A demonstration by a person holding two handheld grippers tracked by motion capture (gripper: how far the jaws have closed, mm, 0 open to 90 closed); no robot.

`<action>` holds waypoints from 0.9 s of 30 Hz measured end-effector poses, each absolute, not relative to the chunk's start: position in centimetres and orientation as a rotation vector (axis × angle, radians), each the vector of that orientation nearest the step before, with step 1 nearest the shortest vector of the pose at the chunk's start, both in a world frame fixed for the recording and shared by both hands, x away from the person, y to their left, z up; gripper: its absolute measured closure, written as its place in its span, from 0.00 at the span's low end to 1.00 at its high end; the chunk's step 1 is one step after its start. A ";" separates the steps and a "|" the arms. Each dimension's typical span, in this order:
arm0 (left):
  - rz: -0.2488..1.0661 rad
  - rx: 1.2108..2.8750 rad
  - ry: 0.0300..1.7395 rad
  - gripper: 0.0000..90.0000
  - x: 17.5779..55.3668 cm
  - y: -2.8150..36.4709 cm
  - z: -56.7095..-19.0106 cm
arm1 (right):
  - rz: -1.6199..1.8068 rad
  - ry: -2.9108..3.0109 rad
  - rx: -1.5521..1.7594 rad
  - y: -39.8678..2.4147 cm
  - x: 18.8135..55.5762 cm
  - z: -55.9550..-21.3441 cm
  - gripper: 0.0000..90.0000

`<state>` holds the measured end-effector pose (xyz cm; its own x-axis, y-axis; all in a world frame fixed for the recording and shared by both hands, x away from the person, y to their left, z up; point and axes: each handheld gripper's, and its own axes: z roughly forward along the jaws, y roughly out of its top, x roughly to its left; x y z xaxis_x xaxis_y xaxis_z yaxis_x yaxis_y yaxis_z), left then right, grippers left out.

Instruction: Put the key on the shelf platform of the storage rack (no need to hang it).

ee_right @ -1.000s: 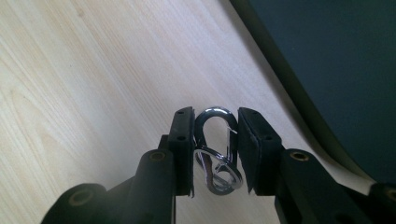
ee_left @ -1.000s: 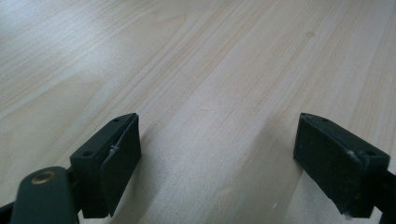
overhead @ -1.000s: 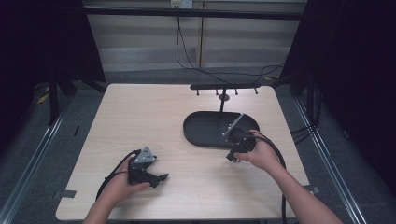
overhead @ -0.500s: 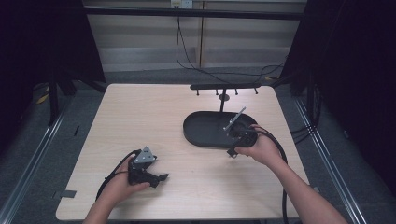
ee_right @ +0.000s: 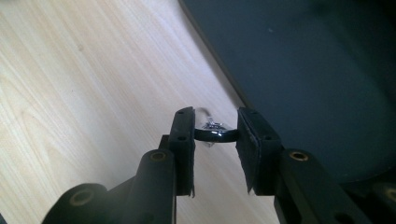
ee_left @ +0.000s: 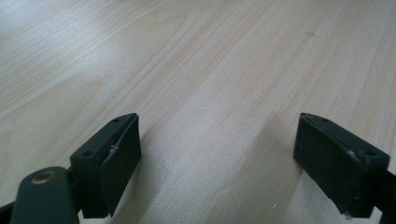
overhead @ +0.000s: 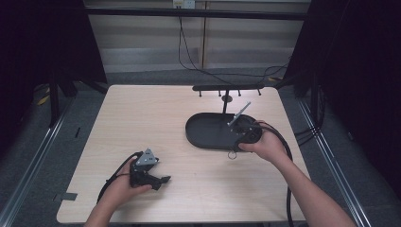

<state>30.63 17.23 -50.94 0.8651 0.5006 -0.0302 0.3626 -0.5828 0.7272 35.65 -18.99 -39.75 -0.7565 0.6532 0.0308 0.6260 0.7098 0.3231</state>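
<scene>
A small dark ring with a shiny bit on it is pinched between the jaws of my right gripper. In the high view the ring hangs at the near edge of a black oval tray, just under my right gripper. The tray's dark surface lies right beside the jaws. My left gripper rests low at the front left of the table, open, with bare wood between its fingers.
A black stand with a crossbar of small hooks rises behind the tray. The light wooden table is bordered by dark curtains. Cables trail from both grippers toward the near edge.
My right gripper has carried the ring a little away from me, closer to the tray's edge. The left gripper has not moved.
</scene>
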 end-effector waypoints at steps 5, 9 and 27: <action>0.227 2.254 0.621 0.16 30.6 17.2 -50.9 | 0.477 2.812 1.071 -18.9 36.0 -39.2 0.76; 0.228 2.254 0.620 0.16 30.6 17.2 -50.9 | 0.477 2.796 1.075 -18.8 36.5 -38.7 0.76; 0.228 2.254 0.620 0.16 30.6 17.2 -50.9 | 0.459 2.753 1.112 -18.8 38.5 -38.1 0.76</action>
